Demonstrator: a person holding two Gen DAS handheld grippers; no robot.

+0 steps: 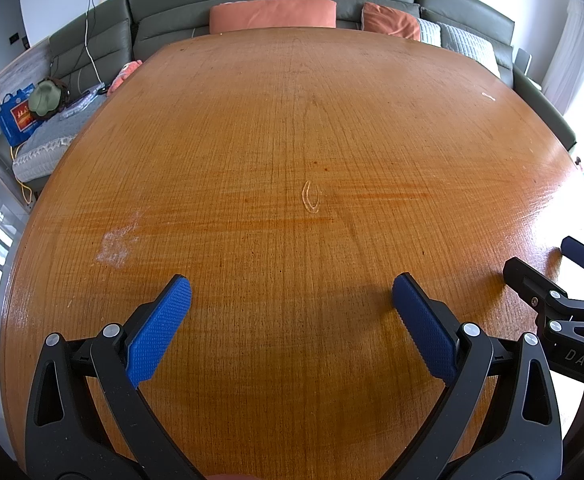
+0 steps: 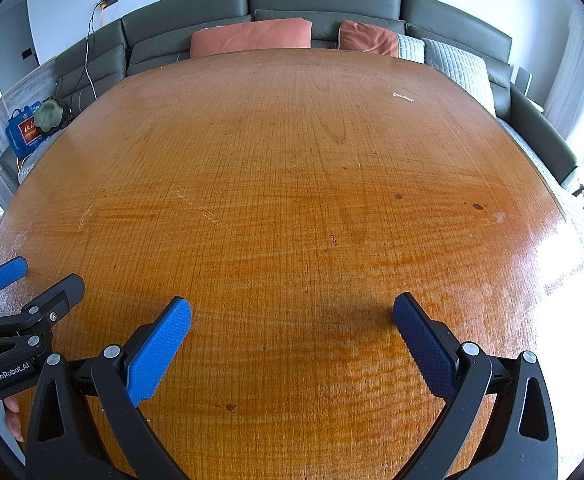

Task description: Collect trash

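Note:
A small white scrap of trash lies on the wooden table near its far right edge; it also shows in the left wrist view. My left gripper is open and empty, hovering over the near part of the table. My right gripper is open and empty, beside the left one over the near edge. Each gripper shows at the side of the other's view: the right one, the left one. The scrap is far ahead of both.
A grey sofa with orange cushions and pale pillows wraps behind the table. A blue bag and a green hat sit at the left. The table bears stains and scratch marks.

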